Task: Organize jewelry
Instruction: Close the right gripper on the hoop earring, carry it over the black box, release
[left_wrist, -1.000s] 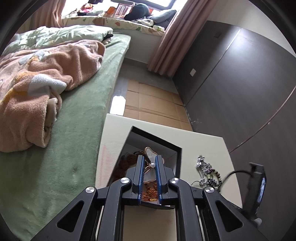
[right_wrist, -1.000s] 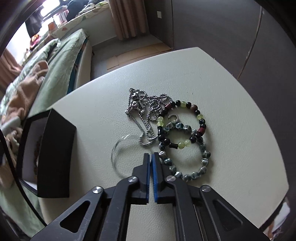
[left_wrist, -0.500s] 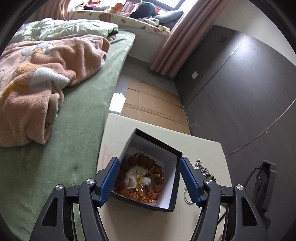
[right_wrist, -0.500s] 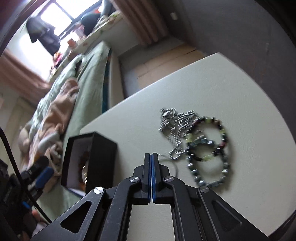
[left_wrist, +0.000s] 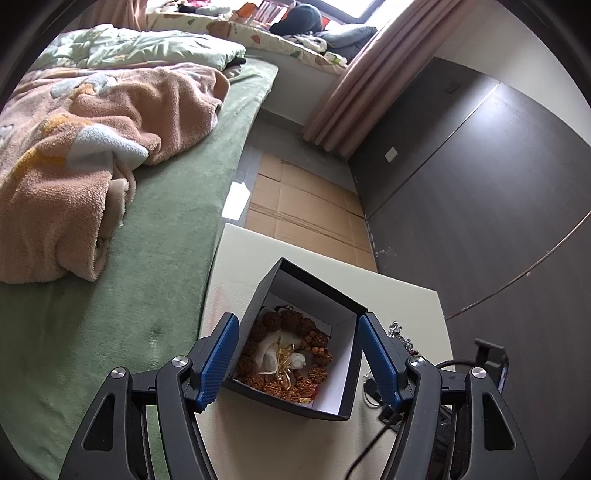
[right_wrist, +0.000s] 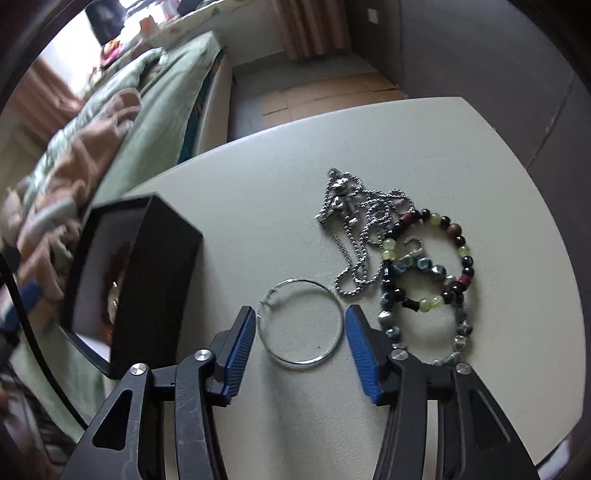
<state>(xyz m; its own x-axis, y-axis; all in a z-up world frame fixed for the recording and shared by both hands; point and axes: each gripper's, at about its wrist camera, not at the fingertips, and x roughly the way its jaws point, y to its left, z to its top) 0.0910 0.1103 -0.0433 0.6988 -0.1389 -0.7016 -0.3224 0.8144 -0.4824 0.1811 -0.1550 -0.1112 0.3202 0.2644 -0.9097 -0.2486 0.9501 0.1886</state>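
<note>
A black jewelry box (left_wrist: 343, 373) with a white lining stands open on the cream table (left_wrist: 236, 266). It holds brown bead bracelets (left_wrist: 295, 325) and a gold-and-white piece (left_wrist: 291, 360). My left gripper (left_wrist: 298, 325) hovers open over the box, a finger on each side. In the right wrist view a thin silver hoop (right_wrist: 300, 363) lies flat on the table between the fingers of my right gripper (right_wrist: 300, 312), whose jaws are opening; the pads do not touch it. Just beyond lie a silver chain necklace (right_wrist: 354, 229) and two bead bracelets (right_wrist: 428, 303) that overlap.
The box (right_wrist: 147, 280) stands left of the hoop in the right wrist view. A bed with a green cover (left_wrist: 147, 258) and a peach blanket (left_wrist: 92, 129) runs along the table's left edge. Dark wall panels (left_wrist: 480, 184) rise on the right. Cardboard (left_wrist: 295, 206) covers the floor beyond.
My left gripper opened and let the gold-and-white piece drop into the box. My right gripper went from shut to open and now has the silver hoop between its fingers.
</note>
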